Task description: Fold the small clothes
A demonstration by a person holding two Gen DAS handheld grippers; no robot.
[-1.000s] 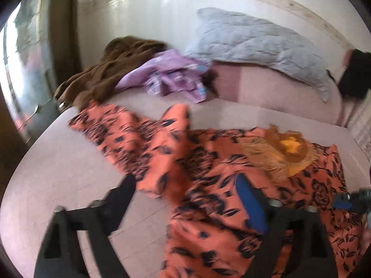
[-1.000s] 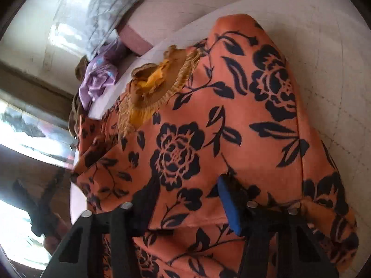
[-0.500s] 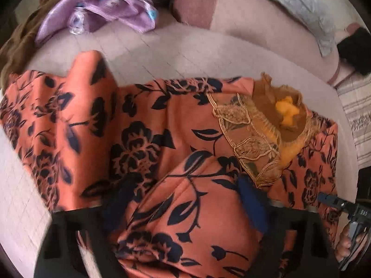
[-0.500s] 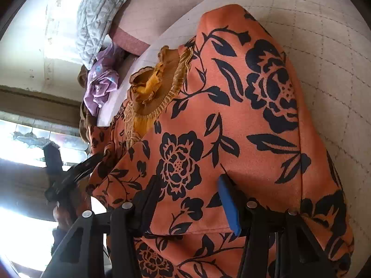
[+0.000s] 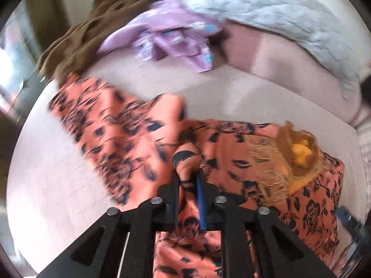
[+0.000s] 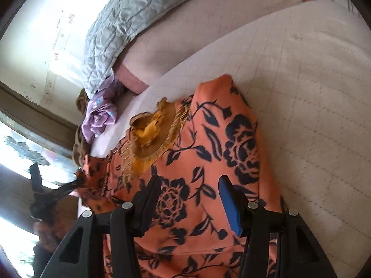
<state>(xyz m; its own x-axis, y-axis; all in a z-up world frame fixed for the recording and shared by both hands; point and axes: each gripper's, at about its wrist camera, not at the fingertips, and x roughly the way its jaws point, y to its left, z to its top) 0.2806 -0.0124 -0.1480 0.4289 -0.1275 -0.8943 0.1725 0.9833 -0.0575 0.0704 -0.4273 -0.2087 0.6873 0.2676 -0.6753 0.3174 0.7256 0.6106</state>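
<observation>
An orange dress with dark blue flowers (image 5: 231,143) lies spread on the pale bed, its golden embroidered neckline (image 5: 299,155) at the right. My left gripper (image 5: 188,173) is shut on a bunched fold of the dress and lifts it slightly. In the right wrist view the dress (image 6: 208,162) fills the middle, with its neckline (image 6: 148,134) toward the left. My right gripper (image 6: 189,190) is open just above the dress, its fingers on either side of a flower print. The left gripper (image 6: 76,183) shows at the far left, pinching the dress edge.
A purple garment (image 5: 167,32) and a brown cloth (image 5: 92,34) lie at the back of the bed (image 5: 58,197). A grey quilted blanket (image 5: 278,11) drapes over a pink bolster (image 5: 289,67). Bare bed sheet (image 6: 313,92) lies right of the dress. A window is at the left.
My left gripper has closed on a fold of the dress and pulled back, lifting it. My right gripper has stayed open over the dress, shifted slightly.
</observation>
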